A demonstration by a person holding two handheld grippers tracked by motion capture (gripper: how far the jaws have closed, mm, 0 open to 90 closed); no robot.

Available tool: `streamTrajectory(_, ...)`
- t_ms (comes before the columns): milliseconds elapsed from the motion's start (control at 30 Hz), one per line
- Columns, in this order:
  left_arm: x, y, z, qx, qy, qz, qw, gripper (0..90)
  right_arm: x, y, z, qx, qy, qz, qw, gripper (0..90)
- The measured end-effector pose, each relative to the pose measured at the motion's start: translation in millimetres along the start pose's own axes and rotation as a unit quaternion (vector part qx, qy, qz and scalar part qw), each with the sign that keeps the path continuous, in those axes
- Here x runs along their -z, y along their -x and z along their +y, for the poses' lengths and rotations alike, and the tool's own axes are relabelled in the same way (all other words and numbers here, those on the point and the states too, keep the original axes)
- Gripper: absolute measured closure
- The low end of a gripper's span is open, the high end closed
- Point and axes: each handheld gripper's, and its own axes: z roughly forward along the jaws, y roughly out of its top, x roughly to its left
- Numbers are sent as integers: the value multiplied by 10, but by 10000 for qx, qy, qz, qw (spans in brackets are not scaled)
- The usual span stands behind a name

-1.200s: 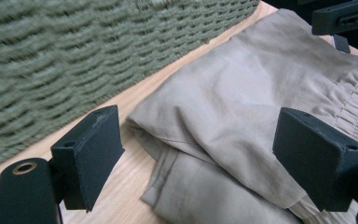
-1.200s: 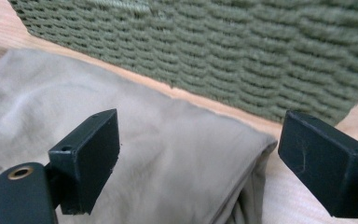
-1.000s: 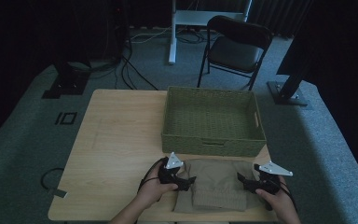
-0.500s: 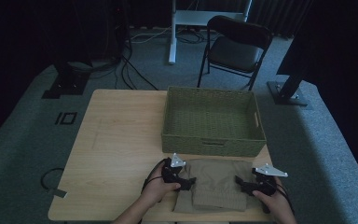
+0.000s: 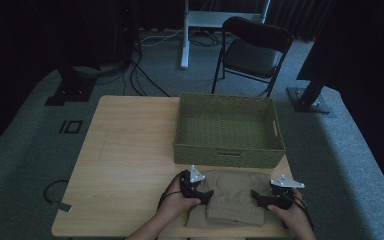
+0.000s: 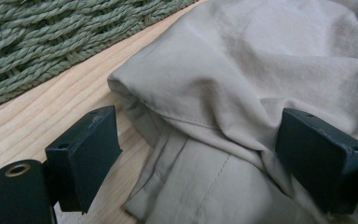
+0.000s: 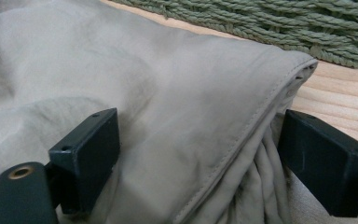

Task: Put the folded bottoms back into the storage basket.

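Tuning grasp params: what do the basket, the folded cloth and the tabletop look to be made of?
Basket: woven twisted cord, matte green, maybe seagrass or paper rope; strands show in the left gripper view.
Folded cloth: thin woven fabric, matte beige, with stitched hems and soft creases.
Tabletop: light wood or wood-look laminate, with visible grain lines.

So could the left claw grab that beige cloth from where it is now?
Probably yes. The left claw is open, its jaws straddling the cloth's folded edge on the table, with nothing between them and the fabric.
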Motion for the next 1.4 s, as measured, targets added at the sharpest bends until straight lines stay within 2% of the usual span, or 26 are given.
streamTrajectory(167,-46,33,38,-204,-70,65,9997,144,6,-19,-3,75,22,26,10000,188)
streamTrajectory(300,-68,54,63,-267,-30,24,9996,186,10,-16,-2,94,78,88,9999,274)
streamTrajectory(400,-78,84,78,-302,77,-99,9995,356,9,-20,5,91,140,155,9997,420)
streamTrajectory(467,-88,93,89,-325,110,-186,9992,491,12,-36,20,96,130,329,9993,602)
streamTrajectory(500,-92,93,94,-327,125,-274,9990,524,10,-49,24,93,126,361,9992,655)
streamTrajectory(567,-100,91,100,-301,134,-453,9984,684,14,-75,38,76,75,414,9991,719)
streamTrajectory(633,-94,101,99,-397,170,-430,9981,759,16,-98,52,124,51,389,9992,757)
streamTrajectory(667,-91,111,99,-488,180,-402,9978,777,19,-101,59,118,29,371,9992,767)
streamTrajectory(800,-45,106,128,-380,122,-463,9981,814,49,-100,91,110,24,426,9990,791)
streamTrajectory(933,48,93,169,-251,268,-557,9978,817,126,-98,126,-20,169,520,9985,799)
streamTrajectory(1033,123,84,196,-240,348,-636,9971,817,198,-134,169,60,227,565,9981,801)
streamTrajectory(1067,148,83,206,-230,358,-661,9969,817,218,-150,186,162,202,556,9981,802)
streamTrajectory(1133,203,82,229,-263,429,-648,9966,818,251,-171,220,136,314,575,9978,803)
streamTrajectory(1167,230,81,243,-273,439,-657,9965,818,265,-180,239,184,285,612,9975,803)
streamTrajectory(1200,260,79,256,-266,509,-645,9963,818,277,-185,255,100,383,659,9970,804)
streamTrajectory(1233,297,77,274,-323,485,-645,9962,819,291,-197,275,147,368,683,9969,804)
streamTrajectory(1400,412,48,330,-246,618,-728,9951,819,373,-237,371,114,537,808,9952,805)
